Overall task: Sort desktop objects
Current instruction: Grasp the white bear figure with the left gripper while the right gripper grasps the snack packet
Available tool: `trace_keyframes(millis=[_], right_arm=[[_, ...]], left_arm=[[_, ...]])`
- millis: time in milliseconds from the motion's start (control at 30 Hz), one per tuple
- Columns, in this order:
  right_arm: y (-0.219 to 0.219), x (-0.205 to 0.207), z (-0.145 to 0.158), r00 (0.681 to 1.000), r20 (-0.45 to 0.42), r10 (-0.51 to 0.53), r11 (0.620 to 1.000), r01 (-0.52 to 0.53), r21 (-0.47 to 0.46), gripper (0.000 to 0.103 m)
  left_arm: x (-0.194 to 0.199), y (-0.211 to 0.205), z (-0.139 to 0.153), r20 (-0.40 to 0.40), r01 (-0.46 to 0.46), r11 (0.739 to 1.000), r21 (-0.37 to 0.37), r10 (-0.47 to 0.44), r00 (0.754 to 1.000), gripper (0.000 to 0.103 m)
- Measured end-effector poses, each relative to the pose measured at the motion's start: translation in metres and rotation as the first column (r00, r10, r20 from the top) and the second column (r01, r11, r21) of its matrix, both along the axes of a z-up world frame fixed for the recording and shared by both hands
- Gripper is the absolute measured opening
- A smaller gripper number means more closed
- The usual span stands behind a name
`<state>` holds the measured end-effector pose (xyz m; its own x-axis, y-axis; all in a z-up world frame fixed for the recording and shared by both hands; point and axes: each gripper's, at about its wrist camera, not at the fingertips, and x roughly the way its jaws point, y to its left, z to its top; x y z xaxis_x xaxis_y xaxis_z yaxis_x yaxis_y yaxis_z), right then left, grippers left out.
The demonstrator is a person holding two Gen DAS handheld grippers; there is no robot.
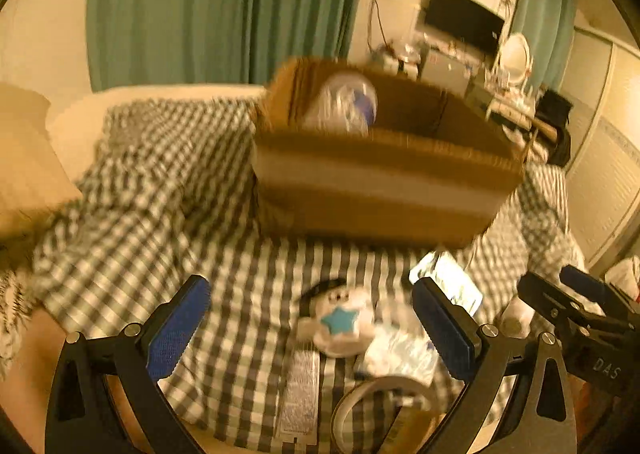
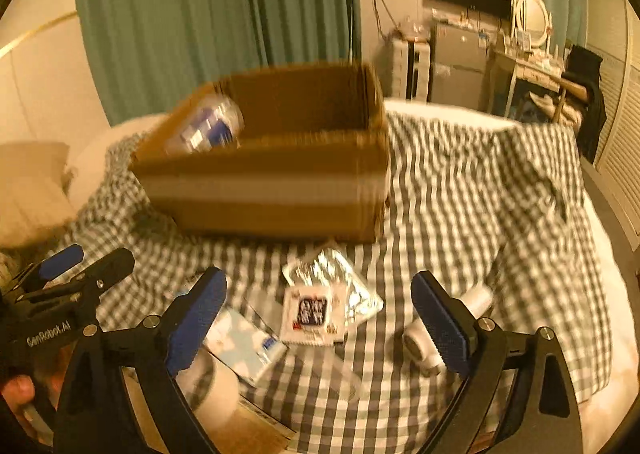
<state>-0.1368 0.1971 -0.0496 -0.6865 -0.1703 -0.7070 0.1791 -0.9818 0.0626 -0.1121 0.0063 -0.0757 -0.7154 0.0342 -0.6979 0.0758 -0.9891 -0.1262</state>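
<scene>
Both views are smeared by blur, so small print and edges are hard to read. A cardboard box (image 1: pixel 384 173) sits on a bed (image 1: pixel 160 189) under a checked cover, at the far side of the clutter; a clear bottle (image 1: pixel 344 103) with a blue label leans in its left end, its lower part hidden by the box wall.

The left tool (image 1: pixel 310 328) has its jaws spread wide with nothing between the pads. Beyond it on the cover lie a white plush toy (image 1: pixel 340 320) with a blue star, a crinkled pack (image 1: pixel 400 354) just right of it, and a tape roll (image 1: pixel 372 394) cut off at the near edge.

The right tool (image 2: pixel 320 318) is also wide open and empty. Between its fingers, farther off, lie a foil pouch (image 2: pixel 340 274) and a small white sachet (image 2: pixel 312 314) overlapping its near edge — the sachet's print is unreadable. A white cylinder (image 2: pixel 424 346) lies partly hidden behind the right finger; a blue-white pack (image 2: pixel 244 342) lies by the left one.
</scene>
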Motion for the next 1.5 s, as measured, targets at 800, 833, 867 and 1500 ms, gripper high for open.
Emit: trace_keyframes(millis=[800, 833, 867, 1500], right_arm=[[-0.021, -0.043, -0.09, 0.972, 0.232, 0.032, 0.993, -0.057, 0.1, 0.087], [-0.021, -0.045, -0.091, 0.972, 0.233, 0.031, 0.993, -0.056, 0.101, 0.086], [-0.022, -0.047, -0.093, 0.971, 0.236, 0.029, 0.993, -0.056, 0.106, 0.082], [-0.008, -0.025, -0.075, 0.978, 0.204, 0.051, 0.998, -0.058, 0.027, 0.034]], left_arm=[[-0.05, 0.008, -0.085, 0.214, 0.147, 0.984, 0.1, -0.165, 0.963, 0.067], [-0.051, 0.008, -0.085, 0.213, 0.149, 0.984, 0.099, -0.167, 0.963, 0.066], [-0.051, 0.008, -0.085, 0.209, 0.153, 0.983, 0.099, -0.171, 0.963, 0.064], [-0.034, -0.002, -0.069, 0.16, 0.145, 0.969, 0.197, -0.178, 0.971, 0.053]])
